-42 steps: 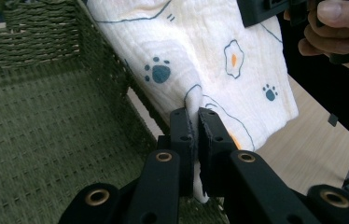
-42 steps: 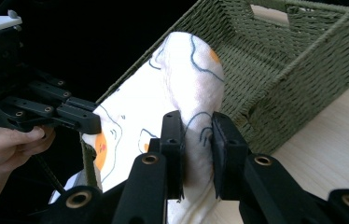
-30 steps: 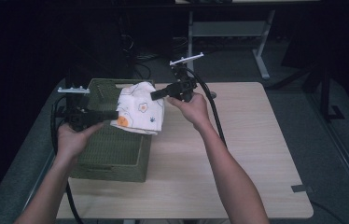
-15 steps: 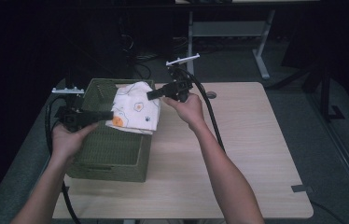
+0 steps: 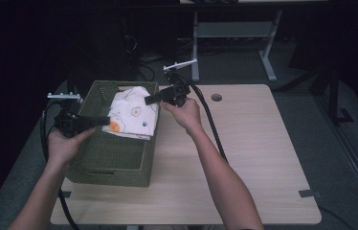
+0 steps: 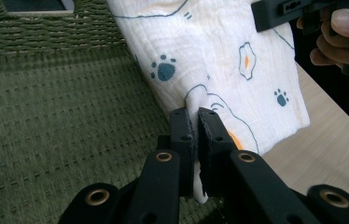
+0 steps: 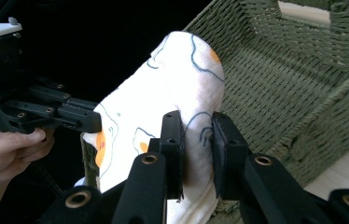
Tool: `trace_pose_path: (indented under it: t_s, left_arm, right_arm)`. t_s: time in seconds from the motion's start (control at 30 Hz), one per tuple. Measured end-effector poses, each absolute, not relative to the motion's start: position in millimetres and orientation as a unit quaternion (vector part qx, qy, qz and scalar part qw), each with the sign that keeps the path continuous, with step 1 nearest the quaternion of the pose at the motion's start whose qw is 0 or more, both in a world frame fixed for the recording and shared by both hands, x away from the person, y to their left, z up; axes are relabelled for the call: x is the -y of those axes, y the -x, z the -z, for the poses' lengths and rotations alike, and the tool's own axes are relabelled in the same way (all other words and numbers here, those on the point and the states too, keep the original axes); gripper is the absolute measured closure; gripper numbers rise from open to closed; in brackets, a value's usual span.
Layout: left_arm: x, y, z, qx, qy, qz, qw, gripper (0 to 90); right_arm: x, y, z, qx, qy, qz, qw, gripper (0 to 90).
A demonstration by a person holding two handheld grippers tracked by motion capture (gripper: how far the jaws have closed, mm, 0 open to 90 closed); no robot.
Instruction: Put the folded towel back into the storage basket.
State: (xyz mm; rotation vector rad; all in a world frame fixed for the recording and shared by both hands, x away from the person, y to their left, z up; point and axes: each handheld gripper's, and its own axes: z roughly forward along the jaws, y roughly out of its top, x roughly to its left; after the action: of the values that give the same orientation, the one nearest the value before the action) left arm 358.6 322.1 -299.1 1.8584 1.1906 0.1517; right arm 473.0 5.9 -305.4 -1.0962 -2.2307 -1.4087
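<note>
A white printed cloth (image 5: 133, 114) with paw and egg motifs hangs across the upper part of the green woven basket (image 5: 112, 158), left of centre in the high view, one edge draped over its right rim. The left claw (image 5: 104, 120) is clamped on its lower left fold, the right claw (image 5: 149, 99) on its upper right edge, likely to keep it spread while it goes into the basket on the tabletop (image 5: 263, 158)

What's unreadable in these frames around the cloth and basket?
- Basket floor under the cloth: high view, covered by the cloth.
- Cloth's lower edge: left gripper view, behind the left tool.
- Cloth fold inside the right tool: right gripper view, hidden by its jaws.
- Print detail: high view, too small.
</note>
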Motion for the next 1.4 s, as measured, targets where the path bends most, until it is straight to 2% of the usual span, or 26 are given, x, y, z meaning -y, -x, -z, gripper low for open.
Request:
trace_pose_path:
  t_s: [1.4]
  left_arm:
    - [-358,-350,330,-0.519,-0.744,-0.061,0.417,86.0]
  right_arm:
    - [-58,-474,340,0.780,0.378,0.472,0.161,75.8]
